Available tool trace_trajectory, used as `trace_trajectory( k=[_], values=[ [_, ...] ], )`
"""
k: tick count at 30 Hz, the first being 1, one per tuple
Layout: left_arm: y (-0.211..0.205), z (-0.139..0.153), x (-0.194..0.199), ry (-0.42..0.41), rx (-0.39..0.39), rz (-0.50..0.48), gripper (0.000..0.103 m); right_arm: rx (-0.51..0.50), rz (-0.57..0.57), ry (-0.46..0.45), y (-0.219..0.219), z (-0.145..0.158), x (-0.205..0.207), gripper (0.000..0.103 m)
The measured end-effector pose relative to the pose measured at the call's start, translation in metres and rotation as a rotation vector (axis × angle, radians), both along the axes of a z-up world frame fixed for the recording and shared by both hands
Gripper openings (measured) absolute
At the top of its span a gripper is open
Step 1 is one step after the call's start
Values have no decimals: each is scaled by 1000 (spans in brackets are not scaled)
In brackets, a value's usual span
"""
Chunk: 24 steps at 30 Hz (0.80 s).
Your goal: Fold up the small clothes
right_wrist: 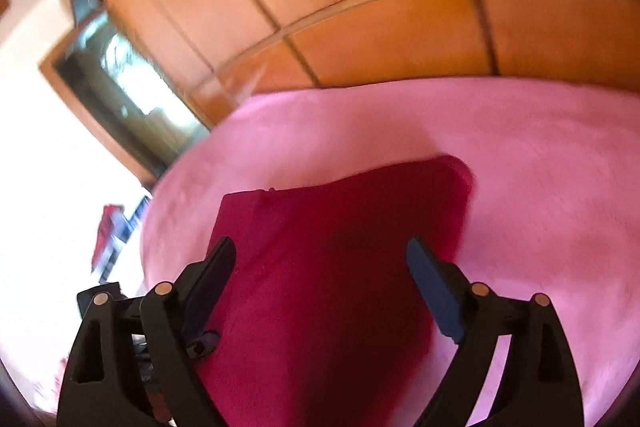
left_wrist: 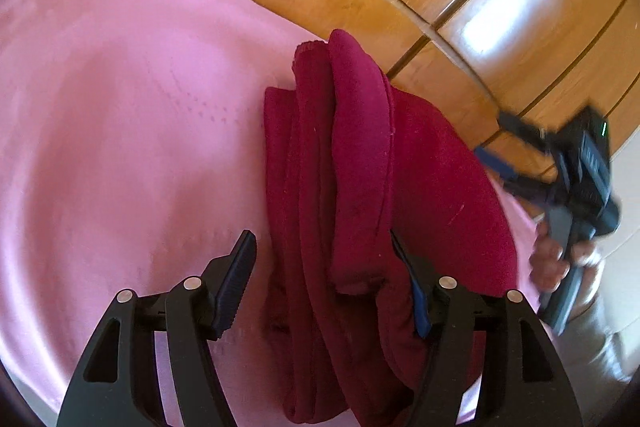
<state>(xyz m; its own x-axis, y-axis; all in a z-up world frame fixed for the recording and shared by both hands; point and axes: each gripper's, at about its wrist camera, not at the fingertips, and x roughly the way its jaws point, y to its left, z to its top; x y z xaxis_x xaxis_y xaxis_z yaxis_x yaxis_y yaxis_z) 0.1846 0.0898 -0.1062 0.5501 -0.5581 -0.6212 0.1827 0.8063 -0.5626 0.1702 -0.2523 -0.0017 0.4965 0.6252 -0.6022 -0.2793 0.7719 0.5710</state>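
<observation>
Left claw (left_wrist: 320,259) spread wide, right claw (right_wrist: 320,259) likewise, one folded crimson garment (left_wrist: 360,167), one pink sheet (left_wrist: 120,107)

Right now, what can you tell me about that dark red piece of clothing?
The dark red garment looks like soft, thick knit fabric, folded into several long layers with rolled edges and a stitched hem at its far end. It lies on the pink cover, near the edge. The open left gripper straddles its near end; the open right gripper hangs above it.
</observation>
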Motion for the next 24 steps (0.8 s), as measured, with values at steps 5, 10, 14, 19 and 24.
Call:
trace_trajectory(
  k=[5, 10, 14, 19, 24],
  values=[
    [1, -8, -1, 22, -129, -31, 53, 102, 20, 123, -21, -42, -34, 88],
    [5, -10, -2, 29, -200, -48, 43, 202, 59, 151, -11, -56, -47, 67],
    [13, -7, -8, 19, -265, -50, 37, 169, 99, 123, -2, -43, -49, 53],
    [16, 10, -27, -29, -303, -59, 35, 168, 159, 60, 11, -14, -50, 45],
    [43, 38, -39, -99, -296, -12, 35, 174, 255, -7, 49, 17, -36, 44]
  ],
)
